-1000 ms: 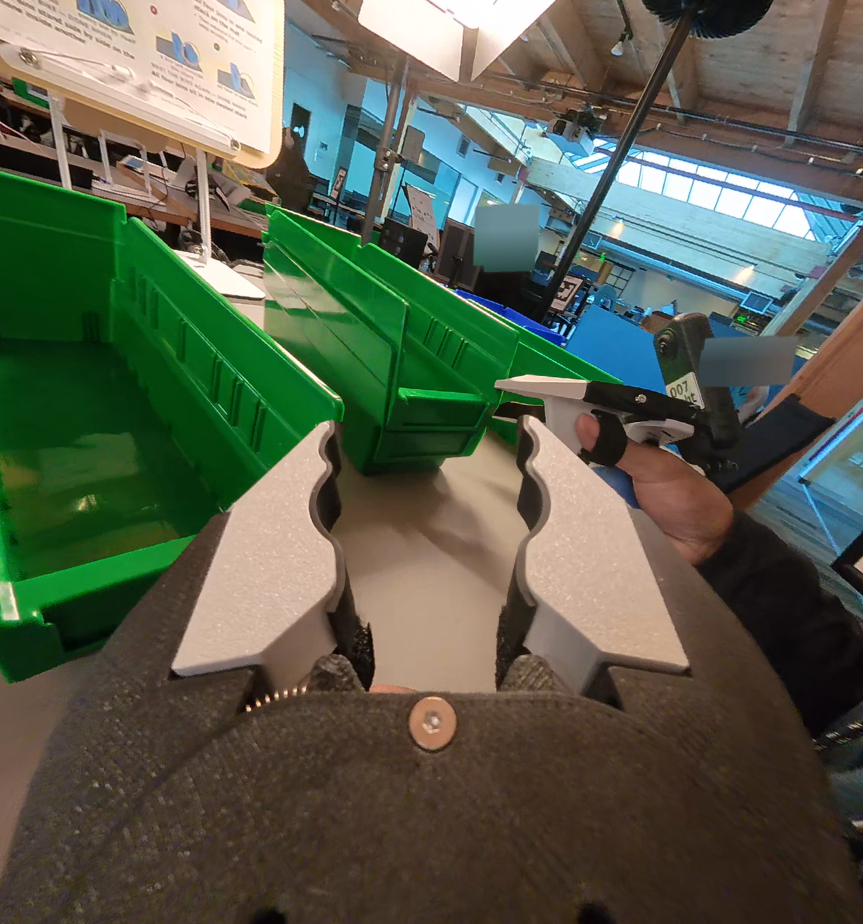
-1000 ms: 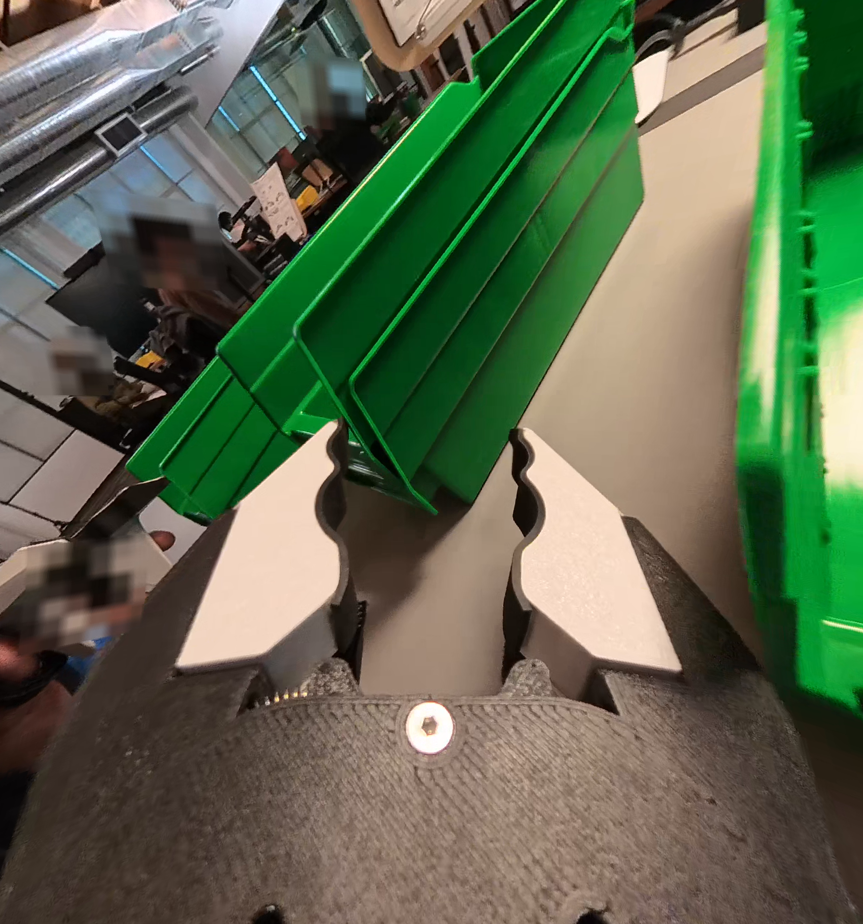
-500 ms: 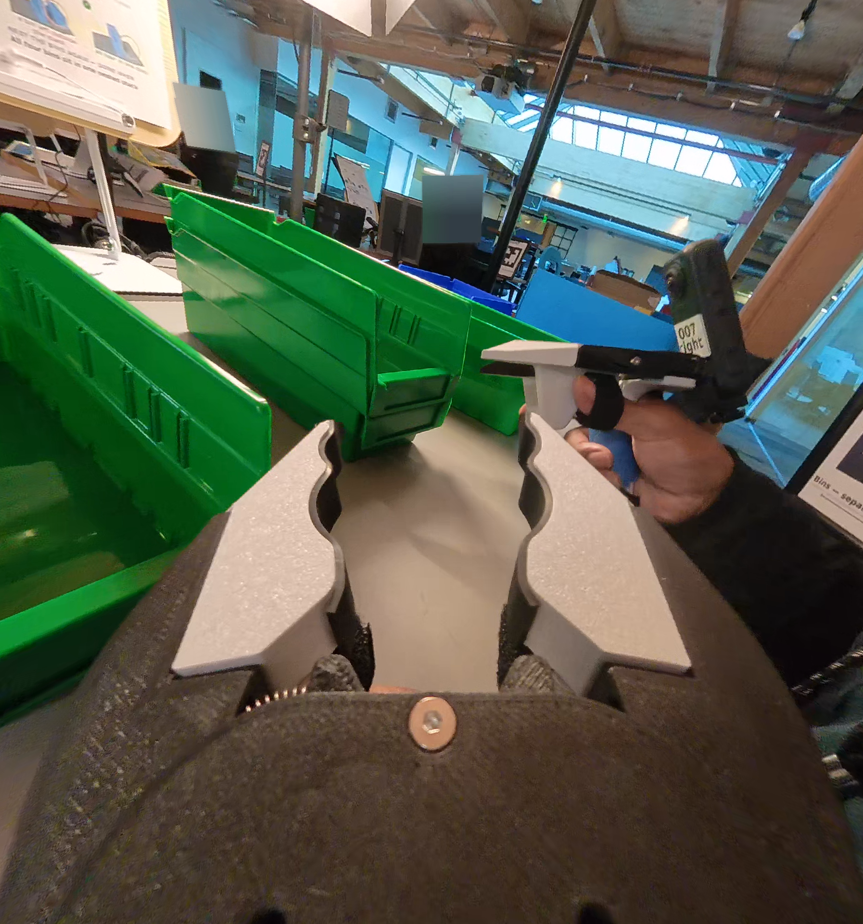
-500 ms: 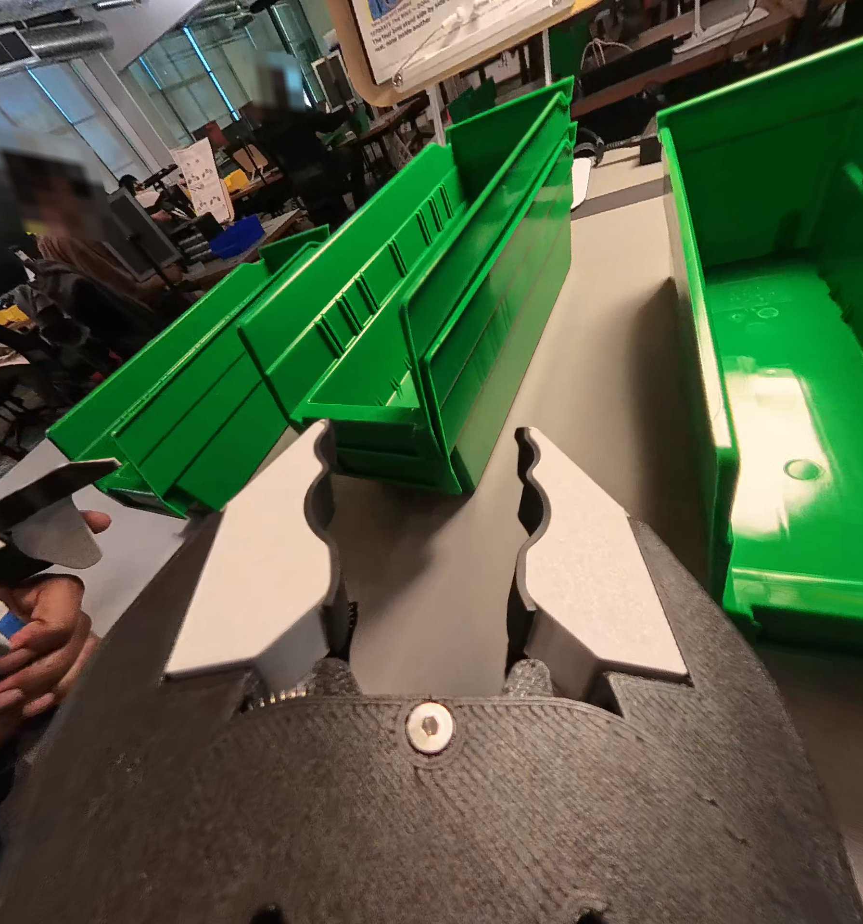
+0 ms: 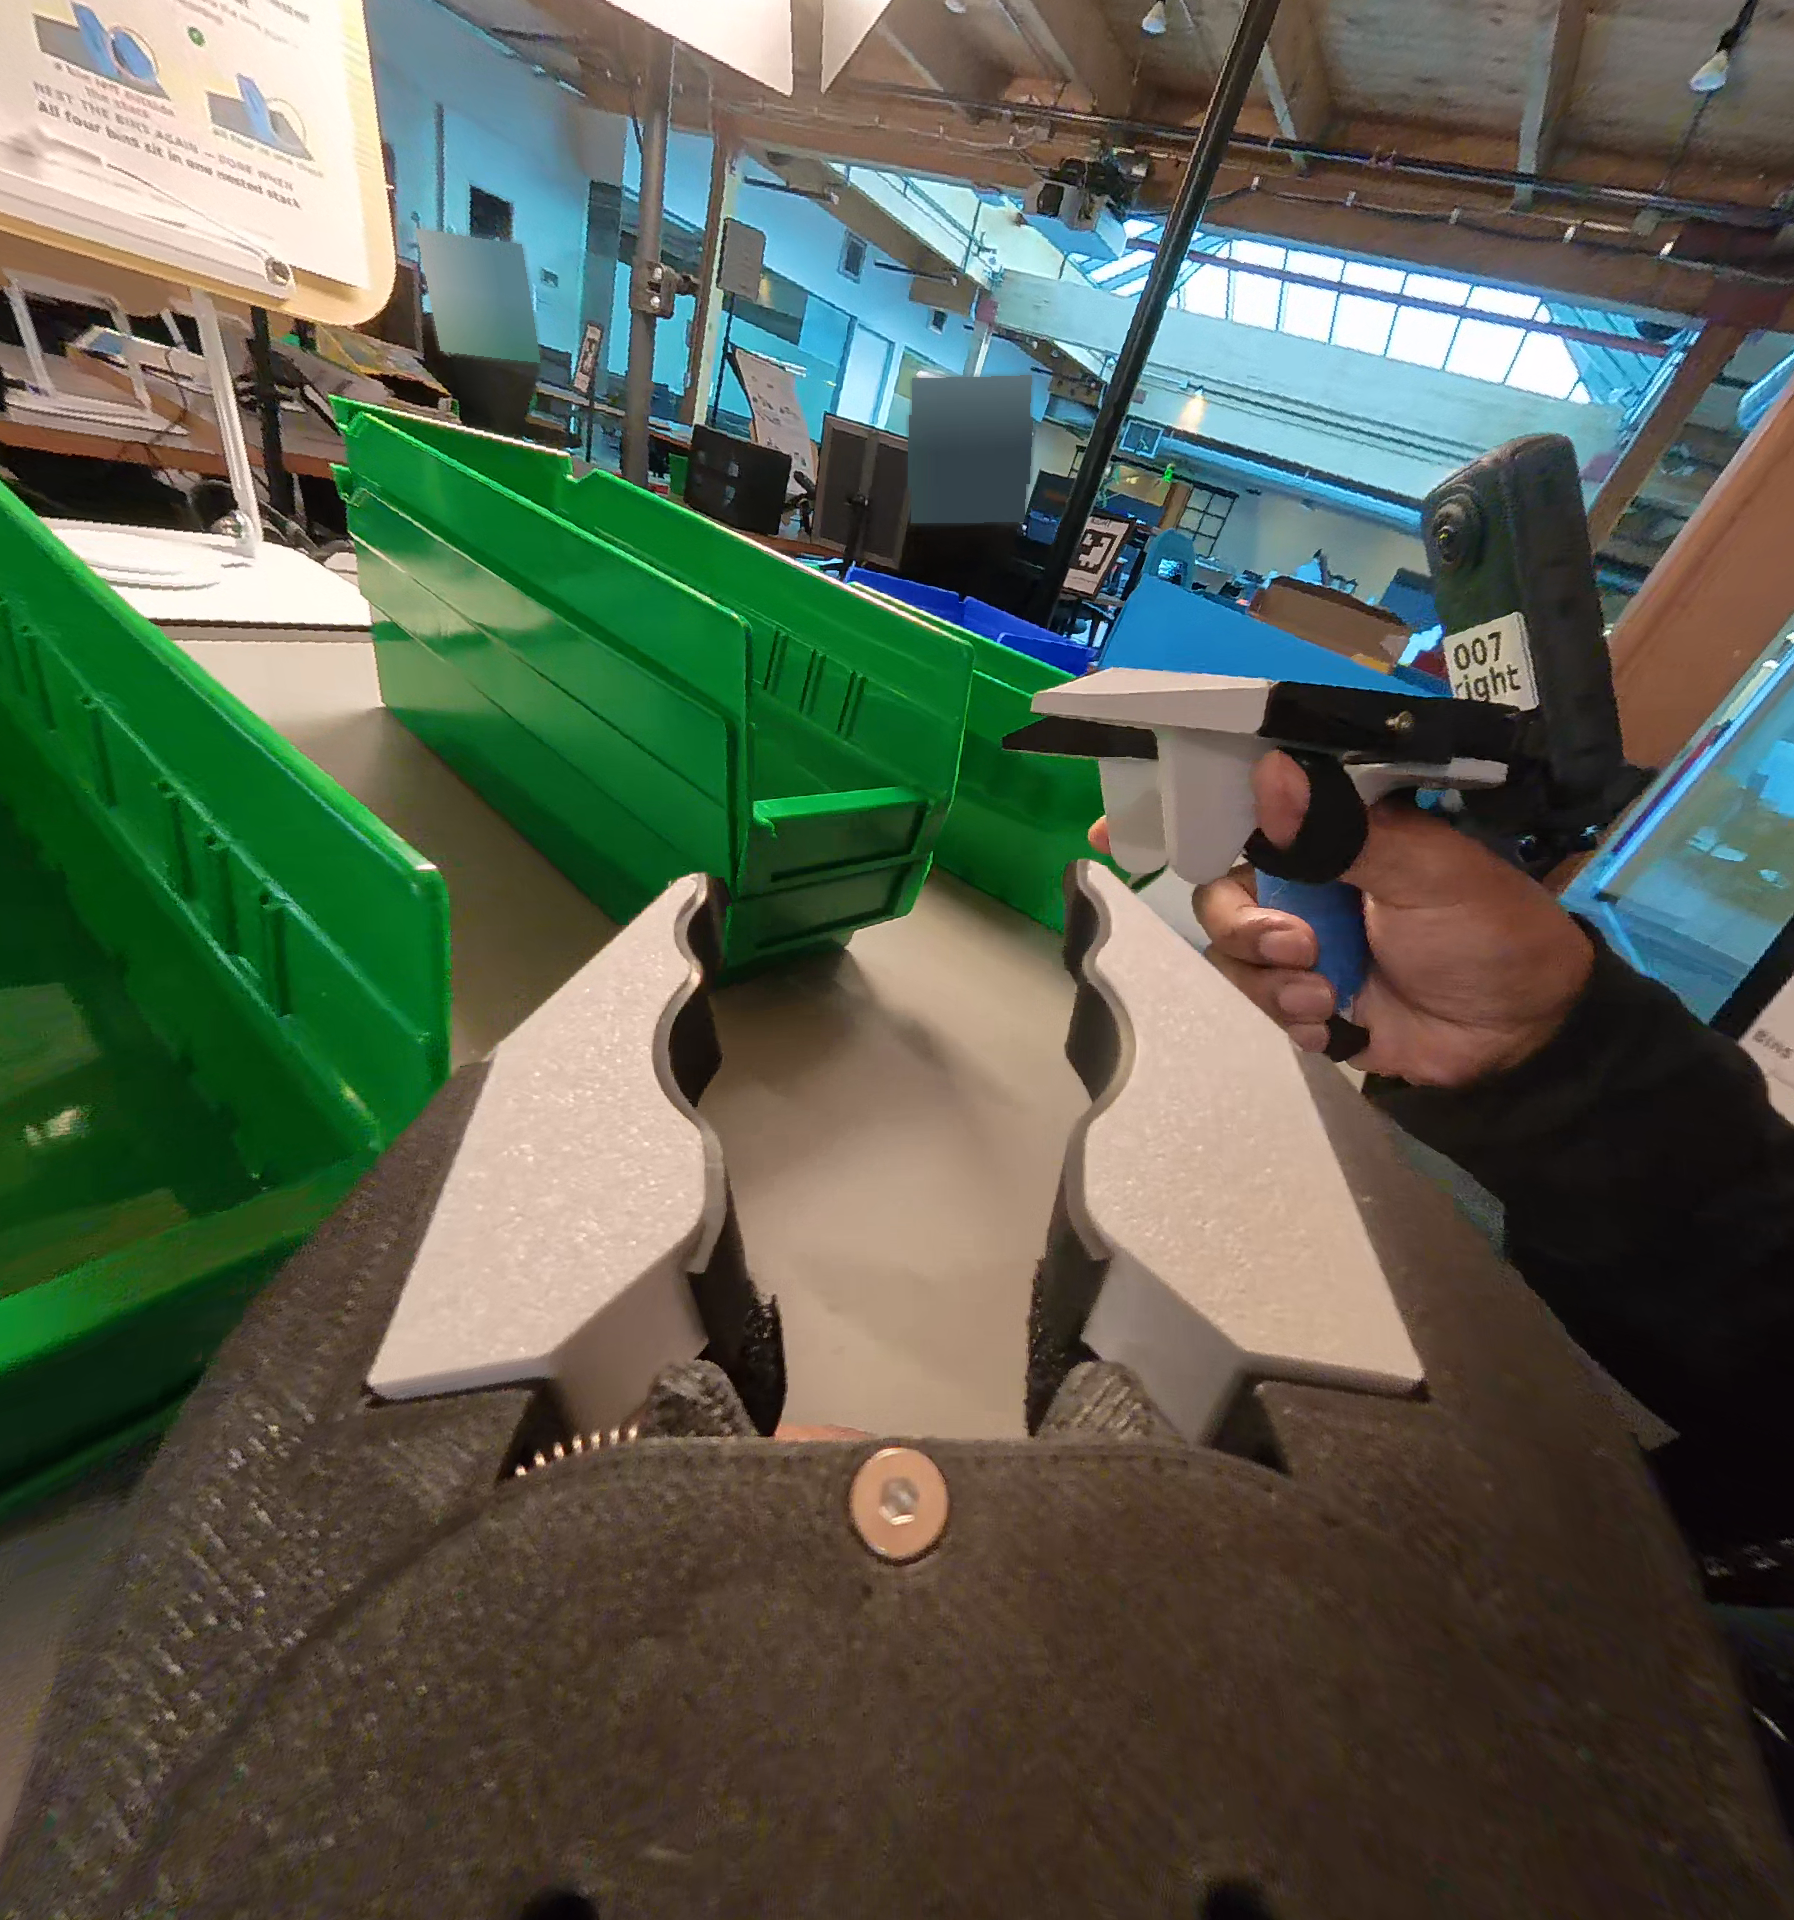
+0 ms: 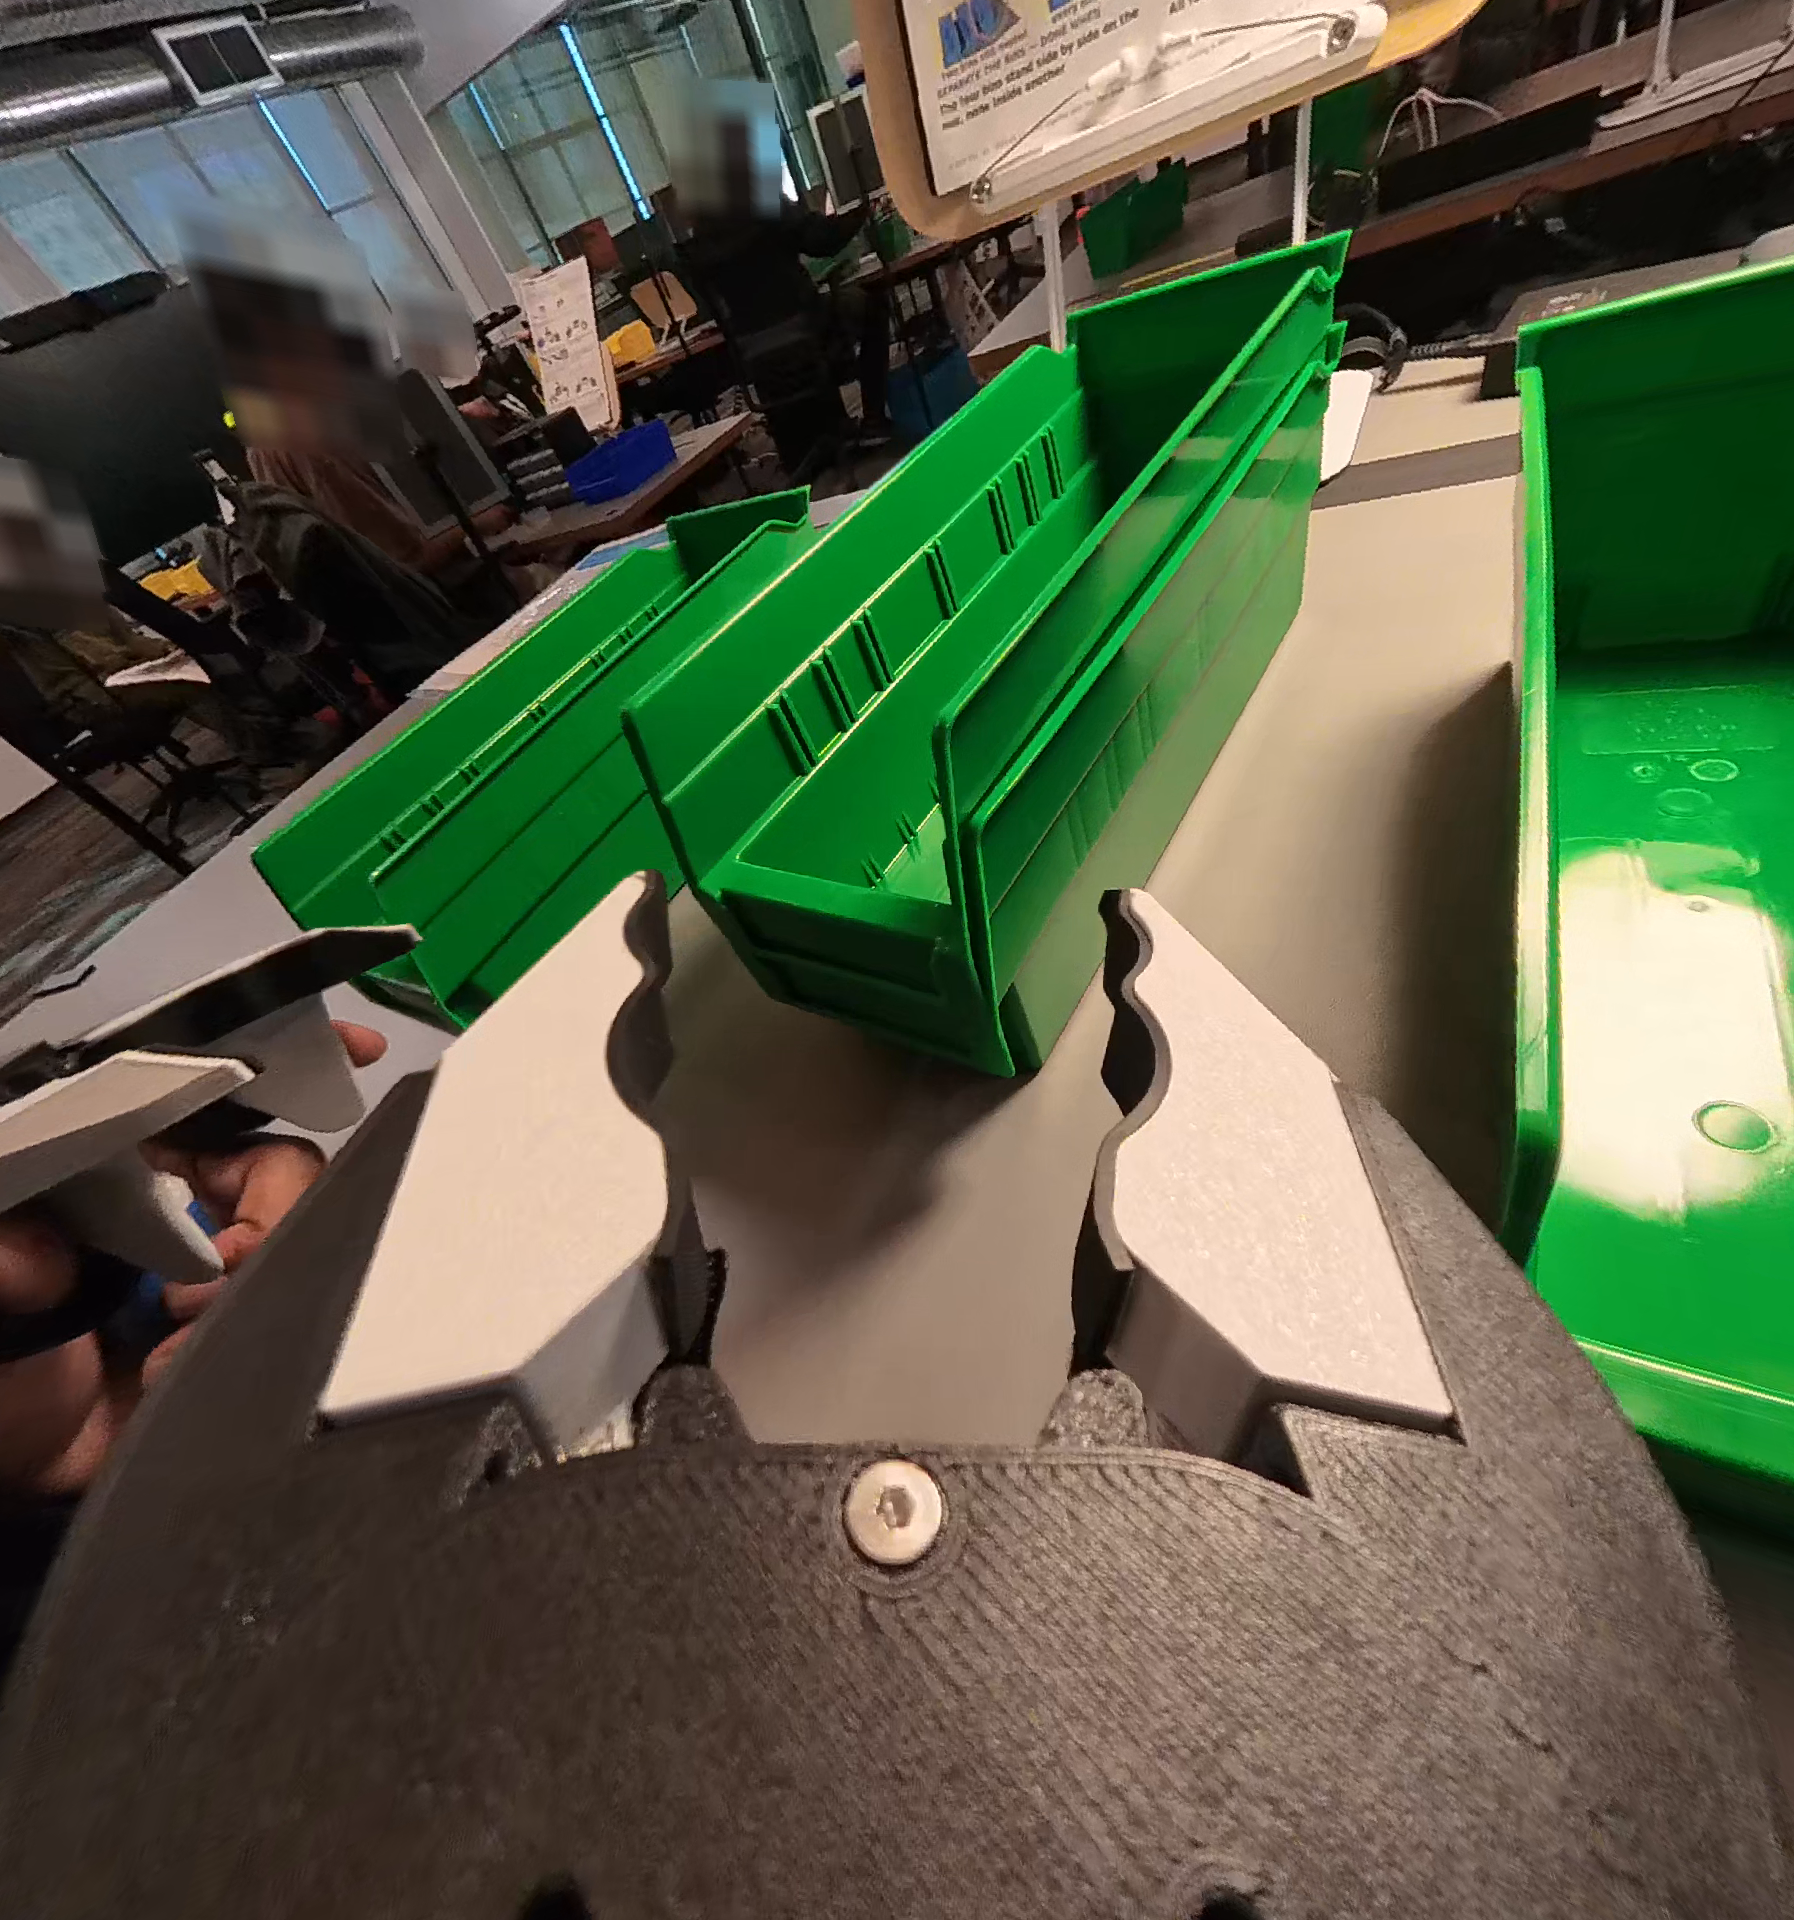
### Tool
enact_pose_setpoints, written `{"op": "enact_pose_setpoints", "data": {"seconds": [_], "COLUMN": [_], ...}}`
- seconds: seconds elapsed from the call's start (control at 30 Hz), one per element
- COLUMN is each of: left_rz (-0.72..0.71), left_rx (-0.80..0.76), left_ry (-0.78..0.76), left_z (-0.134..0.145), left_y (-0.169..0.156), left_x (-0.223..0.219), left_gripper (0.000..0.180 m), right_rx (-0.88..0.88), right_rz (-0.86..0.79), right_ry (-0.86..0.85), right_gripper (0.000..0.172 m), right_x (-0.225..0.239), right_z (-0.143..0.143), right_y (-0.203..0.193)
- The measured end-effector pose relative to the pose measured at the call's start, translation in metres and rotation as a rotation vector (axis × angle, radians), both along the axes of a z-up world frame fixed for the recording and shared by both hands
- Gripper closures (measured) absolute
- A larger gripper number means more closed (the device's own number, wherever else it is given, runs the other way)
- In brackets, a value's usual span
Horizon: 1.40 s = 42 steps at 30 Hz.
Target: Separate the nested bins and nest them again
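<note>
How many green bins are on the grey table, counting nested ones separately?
4: a wide bin on one side, two narrow bins nested in the middle, and a narrow bin beyond them. More could be nested unseen.

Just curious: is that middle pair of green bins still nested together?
Yes, nested: the middle pair of bins shows one bin sitting inside another, their front ends stacked, on the grey table.

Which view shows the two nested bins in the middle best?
The right wrist view: it looks down into the nested pair, showing both rims and the full length. The left wrist view shows the pair lower, mostly its side wall and front end.
</note>
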State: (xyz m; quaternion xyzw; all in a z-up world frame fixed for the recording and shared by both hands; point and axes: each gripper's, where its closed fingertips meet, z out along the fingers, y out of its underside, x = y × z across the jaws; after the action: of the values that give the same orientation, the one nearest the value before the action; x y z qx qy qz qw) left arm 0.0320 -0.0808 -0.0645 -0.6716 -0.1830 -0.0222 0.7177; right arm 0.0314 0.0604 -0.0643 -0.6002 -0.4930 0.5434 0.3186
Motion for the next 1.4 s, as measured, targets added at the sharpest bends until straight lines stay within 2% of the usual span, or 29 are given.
{"op": "enact_pose_setpoints", "data": {"seconds": [0.2,0.37,0.67,0.8,1.03,1.4], "left_rz": [-0.025,-0.022,-0.013,-0.006,0.010,-0.006], "left_rx": [0.021,0.090,0.046,0.019,0.040,0.031], "left_ry": [-0.040,-0.090,-0.089,-0.092,-0.092,-0.114], "left_z": [0.000,0.006,0.000,-0.003,-0.001,-0.003], "left_y": [0.005,-0.003,0.001,0.004,0.001,0.002], "left_x": [0.001,-0.005,-0.006,-0.007,-0.009,-0.009], "left_gripper": [0.115,0.116,0.116,0.116,0.117,0.120], "right_rx": [0.030,0.045,0.116,0.126,0.139,0.174], "right_rz": [0.058,0.089,0.162,0.190,0.199,0.103], "right_ry": [0.022,0.013,-0.164,-0.310,-0.586,-0.744], "right_gripper": [0.084,0.075,0.065,0.059,0.047,0.041], "right_x": [0.003,-0.007,-0.053,-0.082,-0.131,-0.182], "right_z": [0.012,0.029,0.048,0.045,0.019,0.013], "right_y": [0.000,0.002,0.023,0.033,0.048,0.044]}}
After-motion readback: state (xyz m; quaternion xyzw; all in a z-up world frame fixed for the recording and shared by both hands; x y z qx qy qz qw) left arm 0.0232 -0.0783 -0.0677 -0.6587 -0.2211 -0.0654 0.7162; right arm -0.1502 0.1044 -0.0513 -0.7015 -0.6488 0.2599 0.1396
